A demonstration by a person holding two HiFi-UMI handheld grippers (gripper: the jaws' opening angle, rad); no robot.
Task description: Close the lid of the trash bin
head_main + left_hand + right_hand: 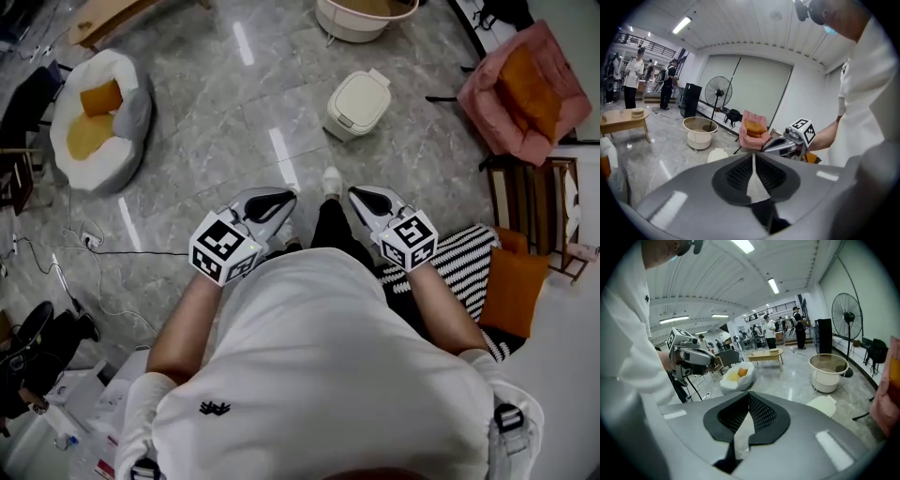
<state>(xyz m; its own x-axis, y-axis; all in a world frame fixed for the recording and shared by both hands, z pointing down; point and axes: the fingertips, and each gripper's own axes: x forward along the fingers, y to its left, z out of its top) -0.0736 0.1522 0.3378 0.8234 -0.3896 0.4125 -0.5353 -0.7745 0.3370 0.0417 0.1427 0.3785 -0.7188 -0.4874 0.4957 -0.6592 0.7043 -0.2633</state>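
The cream trash bin (357, 103) stands on the grey marble floor ahead of me with its lid down flat. It also shows as a pale bin (717, 154) in the left gripper view and the same bin (824, 405) in the right gripper view. My left gripper (267, 204) and right gripper (367, 199) are held up side by side in front of my chest, well short of the bin and above the floor. The left gripper (753, 155) is shut with nothing between its tips. The right gripper (749, 393) is shut and empty too.
A white round tub (364, 17) sits beyond the bin. A pink padded chair (525, 89) is to the right, and a white pet bed (98, 117) with orange cushions to the left. A striped rug (469, 262) and an orange cushion (514, 286) lie near my right. Cables (103, 248) trail at left.
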